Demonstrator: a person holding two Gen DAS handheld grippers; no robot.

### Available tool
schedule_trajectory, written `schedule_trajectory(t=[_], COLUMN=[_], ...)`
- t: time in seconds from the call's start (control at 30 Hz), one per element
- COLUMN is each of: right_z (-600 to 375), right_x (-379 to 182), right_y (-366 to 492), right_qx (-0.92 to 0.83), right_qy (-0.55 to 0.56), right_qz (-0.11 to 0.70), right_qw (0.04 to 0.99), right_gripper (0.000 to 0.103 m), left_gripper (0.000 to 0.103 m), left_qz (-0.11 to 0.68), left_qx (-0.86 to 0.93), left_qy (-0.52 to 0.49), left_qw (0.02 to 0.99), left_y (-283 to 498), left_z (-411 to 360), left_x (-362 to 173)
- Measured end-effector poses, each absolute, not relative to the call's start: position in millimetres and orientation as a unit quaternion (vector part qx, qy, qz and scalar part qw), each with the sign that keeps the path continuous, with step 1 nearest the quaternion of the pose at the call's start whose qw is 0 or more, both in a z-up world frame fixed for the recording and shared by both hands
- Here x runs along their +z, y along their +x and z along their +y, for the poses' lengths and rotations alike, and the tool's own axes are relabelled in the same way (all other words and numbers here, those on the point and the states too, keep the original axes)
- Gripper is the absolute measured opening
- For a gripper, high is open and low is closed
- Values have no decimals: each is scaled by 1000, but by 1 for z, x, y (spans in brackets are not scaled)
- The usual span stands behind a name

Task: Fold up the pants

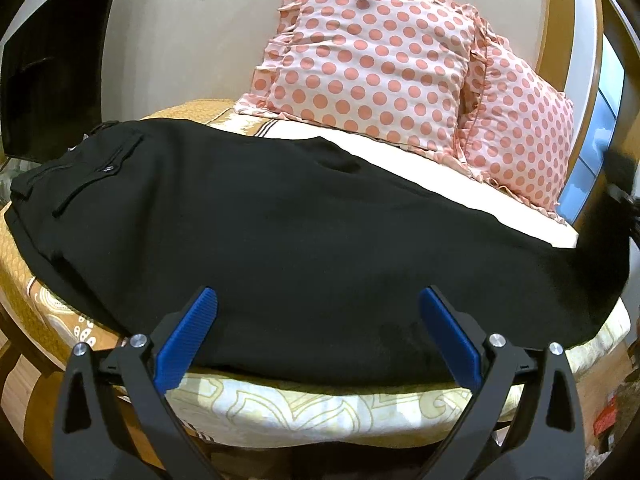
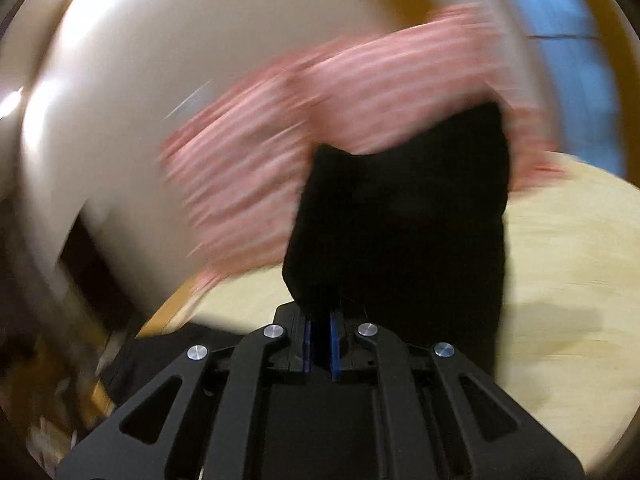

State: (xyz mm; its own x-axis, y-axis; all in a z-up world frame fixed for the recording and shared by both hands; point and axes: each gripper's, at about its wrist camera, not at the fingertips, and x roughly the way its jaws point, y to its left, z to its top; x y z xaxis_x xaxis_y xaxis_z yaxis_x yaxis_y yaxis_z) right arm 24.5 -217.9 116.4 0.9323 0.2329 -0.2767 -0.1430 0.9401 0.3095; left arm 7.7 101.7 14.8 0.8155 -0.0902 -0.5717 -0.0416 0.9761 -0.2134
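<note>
Pinching black cloth pants (image 2: pixel 400 232) between our right gripper's (image 2: pixel 319 344) blue pads, our left gripper (image 1: pixel 316 320) hovers spread wide at their near edge.

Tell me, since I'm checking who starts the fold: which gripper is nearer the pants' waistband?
Left. The left gripper hangs open at the near edge of the pants, with the waistband off to its left. The right gripper is clamped on the leg end.
</note>
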Motion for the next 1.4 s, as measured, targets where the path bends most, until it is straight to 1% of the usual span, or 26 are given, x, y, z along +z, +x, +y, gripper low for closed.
schedule_trajectory(t=[0.07, 0.17, 0.23, 0.4, 0.5, 0.6, 0.7, 0.77, 0.8, 0.83, 0.87, 0.9, 1.0, 1.07, 1.13, 1.2, 1.3, 1.4], right_z=[-158, -100, -89, -91, -75, -72, -52, -40, -37, -33, -31, -31, -42, -52, -58, -56, -46, -54], right_x=[88, 32, 14, 30, 21, 33, 27, 12, 11, 12, 14, 17, 36, 39, 33, 19, 13, 14], right_y=[50, 75, 82, 86, 88, 85, 89, 85, 81, 75, 71, 66, 58, 67, 80, 93, 83, 85], right_qx=[170, 202, 198, 186, 173, 171, 167, 163, 169, 192, 221, 244, 238, 204, 172, 162, 167, 177], right_qy=[98, 37, 34, 57, 24, 32, -28, -77, -89, -100, -98, -94, -76, -58, -46, -58, -97, -72], right_qz=[222, 322, 346, 317, 327, 299, 306, 329, 325, 325, 327, 321, 265, 256, 280, 329, 314, 319], right_qw=[955, 924, 916, 928, 929, 938, 937, 927, 926, 921, 913, 910, 931, 943, 943, 929, 929, 928], right_gripper=[6, 6, 6, 6, 6, 6, 8, 16, 28, 49, 57, 60, 60, 60, 60, 60, 60, 61], left_gripper=[101, 101, 101, 101, 101, 101, 101, 101, 101, 101, 101, 101, 101, 101, 101, 101, 101, 99], left_qz=[302, 301, 301, 298, 298, 297, 294, 291, 286, 279, 273, 260, 229, 218, 203, 198, 206, 208], left_qx=[-13, -16, -19, -24, -24, -27, -31, -40, -49, -49, -43, -26, -1, 27, 51, 76, 95, 81], left_qy=[-115, -122, -123, -120, -119, -121, -125, -138, -158, -173, -182, -195, -242, -271, -302, -322, -363, -393], left_qw=[946, 946, 945, 947, 947, 947, 947, 946, 944, 943, 944, 946, 943, 937, 930, 923, 904, 892], left_y=[8, 8, 7, 6, 5, 5, 3, 0, -3, -7, -10, -16, -30, -36, -43, -48, -45, -40], left_z=[103, 105, 105, 105, 105, 105, 107, 111, 118, 126, 132, 146, 185, 208, 235, 256, 287, 304], left_x=[16, 16, 16, 16, 16, 17, 18, 20, 24, 27, 30, 36, 47, 52, 56, 57, 53, 50])
